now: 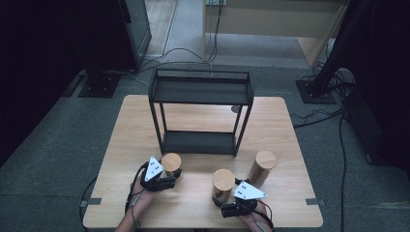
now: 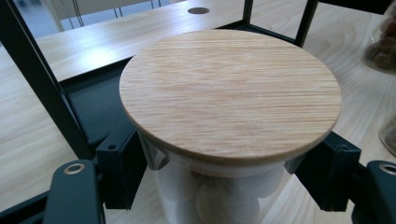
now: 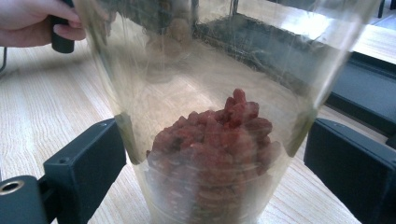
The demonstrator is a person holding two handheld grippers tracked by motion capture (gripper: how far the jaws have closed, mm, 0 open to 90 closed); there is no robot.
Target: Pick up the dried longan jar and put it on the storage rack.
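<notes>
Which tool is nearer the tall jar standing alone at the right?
Right. The right tool is just left of the tall jar, around the middle jar. The left tool is far left.

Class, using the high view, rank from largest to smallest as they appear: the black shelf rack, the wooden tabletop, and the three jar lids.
1. Wooden tabletop
2. Black shelf rack
3. The jar lids, left, middle and right, look alike; I won't rank them.
</notes>
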